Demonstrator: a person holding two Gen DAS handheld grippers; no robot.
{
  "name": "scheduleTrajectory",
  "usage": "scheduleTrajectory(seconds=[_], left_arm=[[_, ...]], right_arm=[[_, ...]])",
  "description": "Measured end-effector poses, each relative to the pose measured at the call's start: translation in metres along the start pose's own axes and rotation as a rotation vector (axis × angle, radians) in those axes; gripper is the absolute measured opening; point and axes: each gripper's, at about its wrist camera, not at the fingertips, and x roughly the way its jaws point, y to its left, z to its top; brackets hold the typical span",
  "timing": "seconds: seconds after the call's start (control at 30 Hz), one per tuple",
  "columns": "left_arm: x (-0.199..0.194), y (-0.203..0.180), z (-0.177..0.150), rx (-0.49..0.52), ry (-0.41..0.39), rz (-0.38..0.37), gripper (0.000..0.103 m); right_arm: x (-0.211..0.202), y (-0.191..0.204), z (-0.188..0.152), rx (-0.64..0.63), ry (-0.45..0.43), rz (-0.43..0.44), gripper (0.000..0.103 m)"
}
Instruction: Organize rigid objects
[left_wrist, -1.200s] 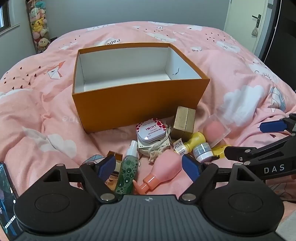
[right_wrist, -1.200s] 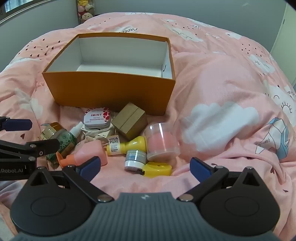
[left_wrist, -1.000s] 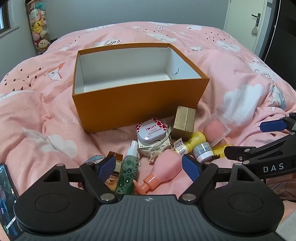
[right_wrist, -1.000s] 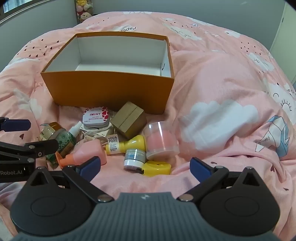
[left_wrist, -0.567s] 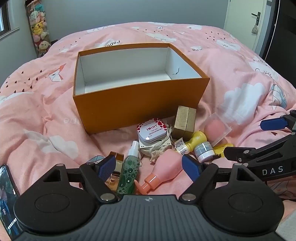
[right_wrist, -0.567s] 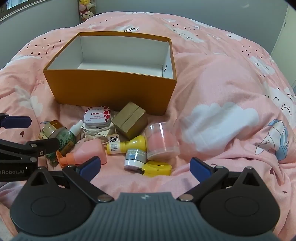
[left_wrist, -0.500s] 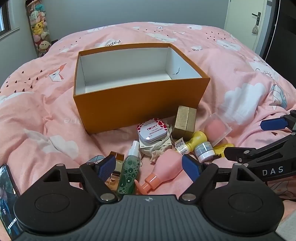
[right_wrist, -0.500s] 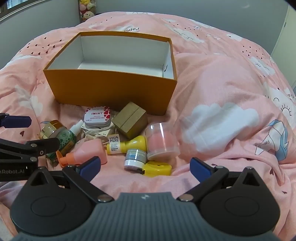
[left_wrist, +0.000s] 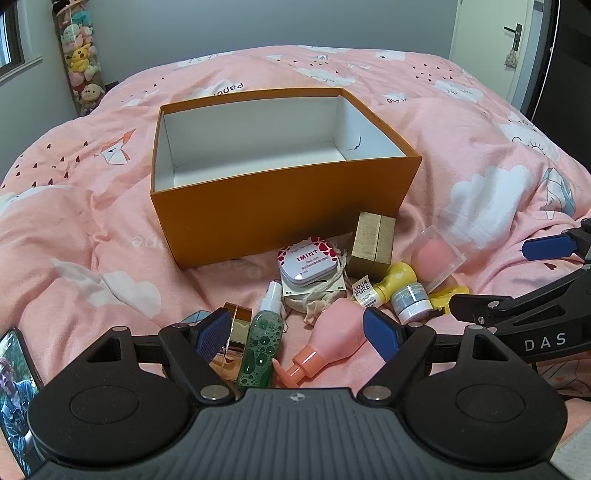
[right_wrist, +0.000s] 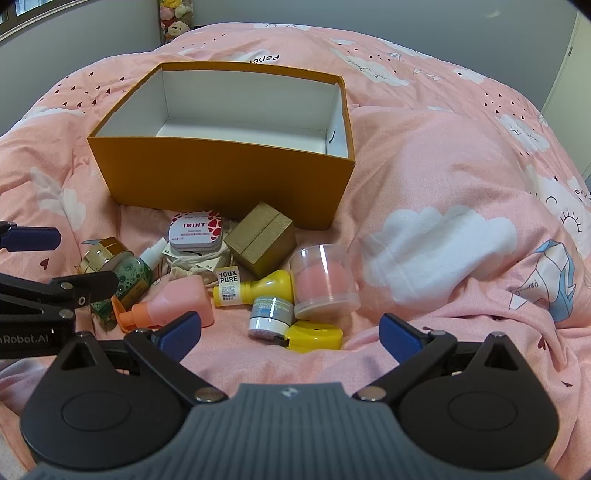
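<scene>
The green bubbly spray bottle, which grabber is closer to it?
Left. The left gripper sits right over the green spray bottle, which lies between its open fingers. The right gripper is off to the bottle's right, past the pink pump bottle.

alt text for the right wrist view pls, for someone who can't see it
An open, empty orange box sits on a pink cloud-print bedspread, with a cluster of small toiletries in front of it: a mint tin, a gold box, a yellow bottle and a pink pump bottle. The open right gripper hovers near them, holding nothing.
</scene>
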Motion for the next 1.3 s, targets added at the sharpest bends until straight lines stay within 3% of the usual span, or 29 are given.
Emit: scheduleTrajectory(seconds=[1.2, 1.3], left_arm=[[0.002, 0.006, 0.003, 0.012, 0.007, -0.022, 0.095], [0.007, 0.010, 0.007, 0.020, 0.011, -0.039, 0.087]], right_arm=[[0.006, 0.002, 0.000, -0.026, 0.023, -0.006, 0.101], [0.010, 0.003, 0.007, -0.047, 0.025, 0.010, 0.100]])
